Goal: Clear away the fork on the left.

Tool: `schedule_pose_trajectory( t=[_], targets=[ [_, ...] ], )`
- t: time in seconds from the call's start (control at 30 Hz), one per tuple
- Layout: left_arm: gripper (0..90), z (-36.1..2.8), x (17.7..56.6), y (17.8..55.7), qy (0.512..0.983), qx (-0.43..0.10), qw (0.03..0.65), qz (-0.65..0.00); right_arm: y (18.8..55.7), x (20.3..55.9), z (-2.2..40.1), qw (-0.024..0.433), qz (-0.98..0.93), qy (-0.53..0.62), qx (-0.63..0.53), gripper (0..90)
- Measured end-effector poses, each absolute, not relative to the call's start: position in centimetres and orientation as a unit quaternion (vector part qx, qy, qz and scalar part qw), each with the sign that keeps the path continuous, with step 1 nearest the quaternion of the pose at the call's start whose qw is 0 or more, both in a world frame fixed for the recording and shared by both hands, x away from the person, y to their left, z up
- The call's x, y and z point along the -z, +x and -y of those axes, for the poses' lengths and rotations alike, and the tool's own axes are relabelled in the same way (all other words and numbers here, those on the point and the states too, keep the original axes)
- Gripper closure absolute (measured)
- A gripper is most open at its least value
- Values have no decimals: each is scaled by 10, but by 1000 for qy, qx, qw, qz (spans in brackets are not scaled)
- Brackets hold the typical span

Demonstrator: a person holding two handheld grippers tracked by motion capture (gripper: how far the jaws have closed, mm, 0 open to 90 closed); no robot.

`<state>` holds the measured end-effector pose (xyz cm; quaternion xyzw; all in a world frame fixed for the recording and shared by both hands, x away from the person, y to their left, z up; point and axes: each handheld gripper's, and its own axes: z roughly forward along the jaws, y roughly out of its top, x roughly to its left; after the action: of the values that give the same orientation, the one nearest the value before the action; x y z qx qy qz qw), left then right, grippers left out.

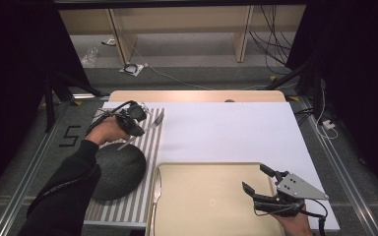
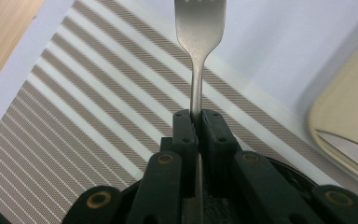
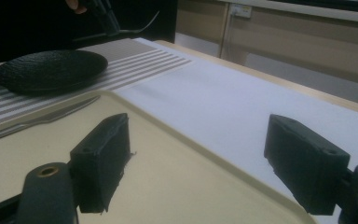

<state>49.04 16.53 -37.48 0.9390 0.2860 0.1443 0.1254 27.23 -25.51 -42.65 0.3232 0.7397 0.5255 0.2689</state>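
My left gripper (image 1: pixel 137 129) is shut on the handle of a silver fork (image 2: pixel 198 37), held above the striped placemat (image 1: pixel 142 162) at the table's left. The fork's tines point away from the jaws (image 1: pixel 158 118). A black plate (image 1: pixel 115 169) lies on the placemat just below that hand. My right gripper (image 1: pixel 259 179) hangs open over the right part of the beige tray (image 1: pixel 202 196), nothing between its fingers (image 3: pixel 102 158). A knife (image 1: pixel 156 189) rests on the tray's left rim.
A white sheet (image 1: pixel 231 132) covers the table's middle and right. The wooden table edge (image 1: pixel 197 96) shows at the back. Cables lie on the floor beyond, and metal rails run along both sides of the table.
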Motion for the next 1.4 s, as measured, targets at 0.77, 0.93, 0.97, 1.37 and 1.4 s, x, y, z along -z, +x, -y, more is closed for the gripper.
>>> schedule_pose_trajectory(
  t=[0.77,0.93,0.97,1.37,1.4],
  targets=[
    [843,-125,373,392,949,-135,192,-209,272,426,254,270,-740,322,-525,233],
    [843,-123,374,385,948,-137,192,-214,271,425,253,272,-740,319,-526,233],
    [843,-122,375,383,948,-134,194,-213,271,425,253,272,-740,319,-526,233],
    [843,-111,387,361,953,-109,187,-214,271,425,253,273,-741,317,-525,233],
    [843,-109,388,359,954,-105,183,-213,271,425,253,272,-741,317,-525,233]
  ],
)
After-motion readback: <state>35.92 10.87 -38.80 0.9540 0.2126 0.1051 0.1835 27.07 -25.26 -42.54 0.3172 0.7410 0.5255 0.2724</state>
